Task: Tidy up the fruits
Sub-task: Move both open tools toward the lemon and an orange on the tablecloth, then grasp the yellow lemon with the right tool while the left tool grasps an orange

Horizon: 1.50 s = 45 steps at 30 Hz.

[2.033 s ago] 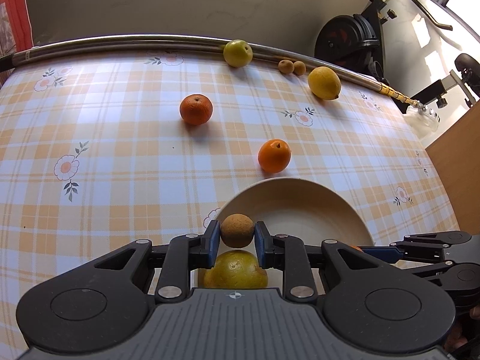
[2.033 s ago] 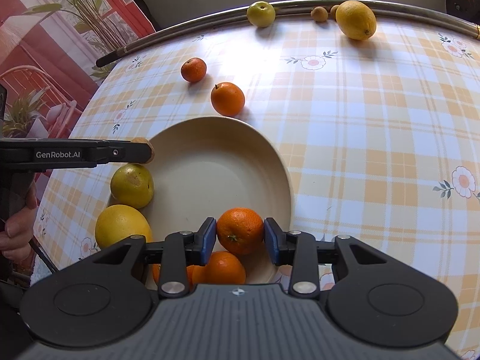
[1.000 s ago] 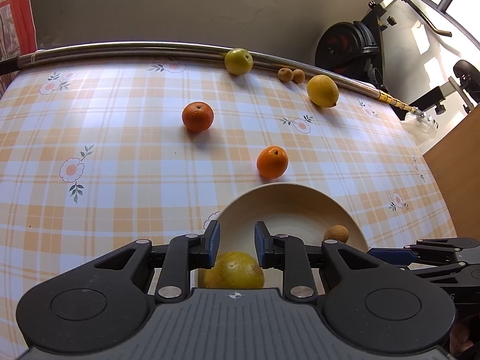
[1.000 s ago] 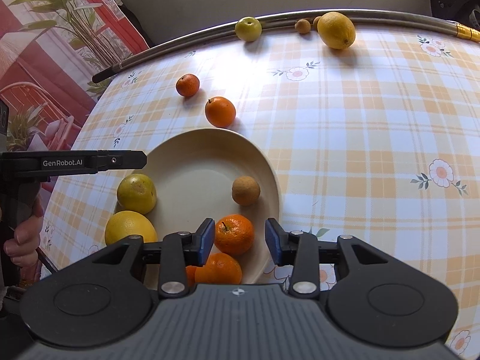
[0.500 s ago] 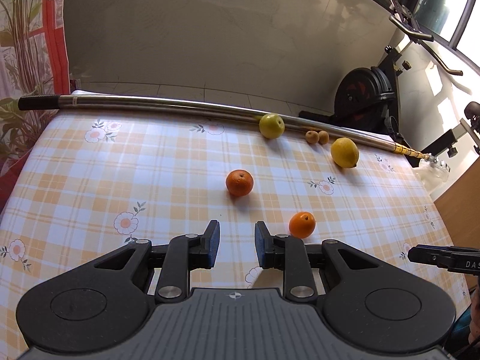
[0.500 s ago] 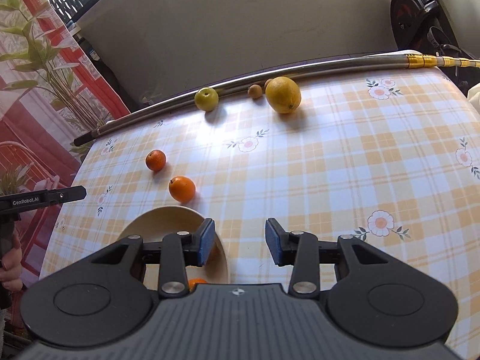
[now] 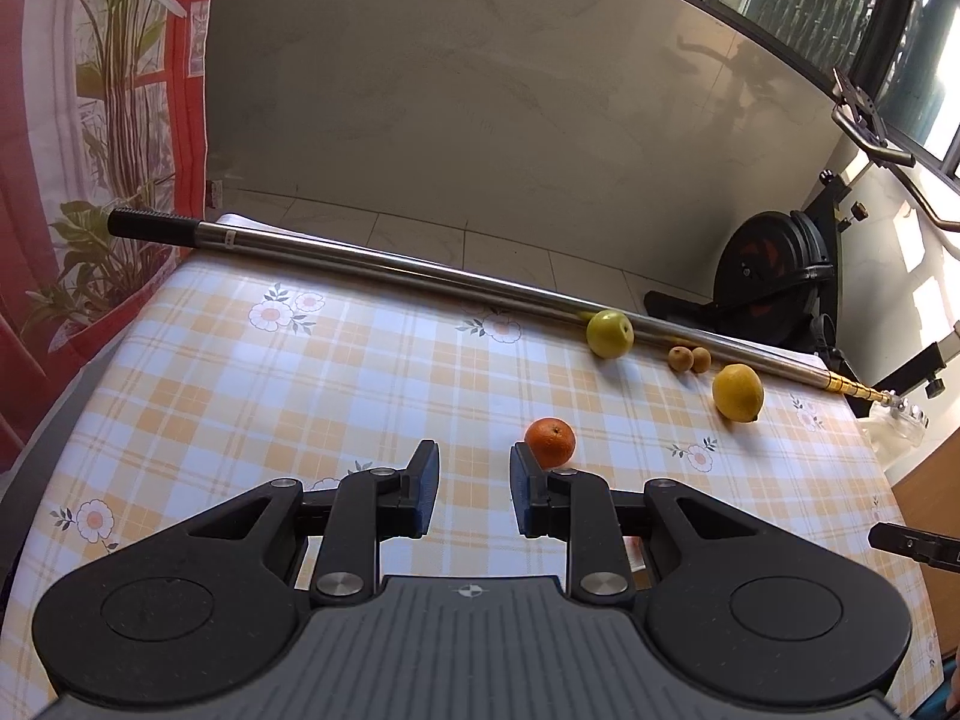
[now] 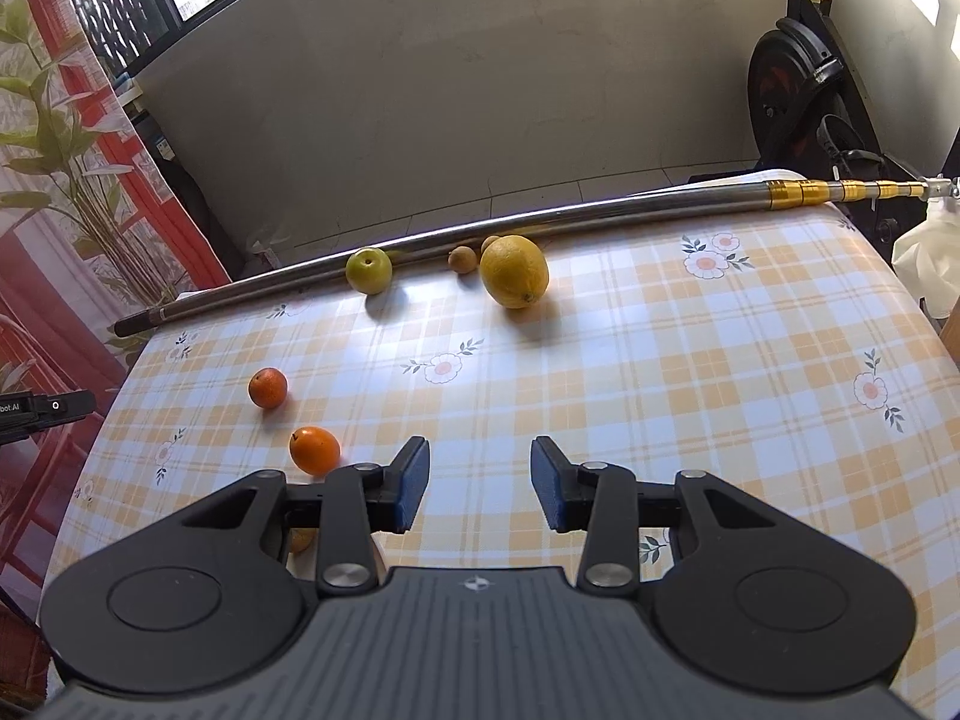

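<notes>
On the checked tablecloth [image 7: 270,396] lie a mandarin [image 7: 550,443], a green apple [image 7: 609,333], two small brown fruits [image 7: 690,359] and a lemon [image 7: 738,392]. My left gripper [image 7: 474,468] hovers above the cloth, its jaws a narrow gap apart with nothing between them; the mandarin lies just beyond its right finger. The right wrist view shows an orange [image 8: 314,450], the mandarin [image 8: 267,387], the apple [image 8: 368,270] and the lemon [image 8: 515,271]. My right gripper [image 8: 480,468] stands open and empty, the orange just left of it. The bowl is hidden below both grippers.
A long metal pole [image 7: 420,267] lies along the table's far edge, with the apple and the small fruits against it. An exercise bike [image 7: 774,276] stands beyond the far right corner. A white bag [image 8: 930,264] hangs off the right edge. A red plant-print curtain [image 7: 72,180] borders the left.
Both grippers have risen and tilted up, so the bowl and its fruits dropped out of view. Before that, the left let a brown fruit and the right an orange into the bowl.
</notes>
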Each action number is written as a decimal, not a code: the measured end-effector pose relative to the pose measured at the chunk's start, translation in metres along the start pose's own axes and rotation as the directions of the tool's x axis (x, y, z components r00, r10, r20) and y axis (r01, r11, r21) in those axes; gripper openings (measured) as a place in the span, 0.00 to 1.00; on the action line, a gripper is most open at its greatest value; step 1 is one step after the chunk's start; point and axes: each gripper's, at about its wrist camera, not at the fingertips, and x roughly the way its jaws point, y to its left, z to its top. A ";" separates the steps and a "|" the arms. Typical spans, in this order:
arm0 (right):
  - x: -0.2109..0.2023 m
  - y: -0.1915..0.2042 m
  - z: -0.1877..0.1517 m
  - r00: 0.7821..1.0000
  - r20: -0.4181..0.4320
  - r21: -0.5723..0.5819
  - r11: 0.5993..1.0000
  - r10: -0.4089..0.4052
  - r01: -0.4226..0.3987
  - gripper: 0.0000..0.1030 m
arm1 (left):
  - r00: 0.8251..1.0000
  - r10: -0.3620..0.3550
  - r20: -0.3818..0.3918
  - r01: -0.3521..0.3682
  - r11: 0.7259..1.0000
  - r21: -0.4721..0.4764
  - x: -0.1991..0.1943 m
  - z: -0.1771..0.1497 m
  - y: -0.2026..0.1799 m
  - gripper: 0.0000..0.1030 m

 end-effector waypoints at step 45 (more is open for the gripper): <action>0.178 -0.025 0.087 0.997 0.075 -0.150 0.988 -0.021 0.032 0.63 | 0.994 -0.038 -0.099 0.037 0.999 -0.010 0.111 0.028 -0.031 0.38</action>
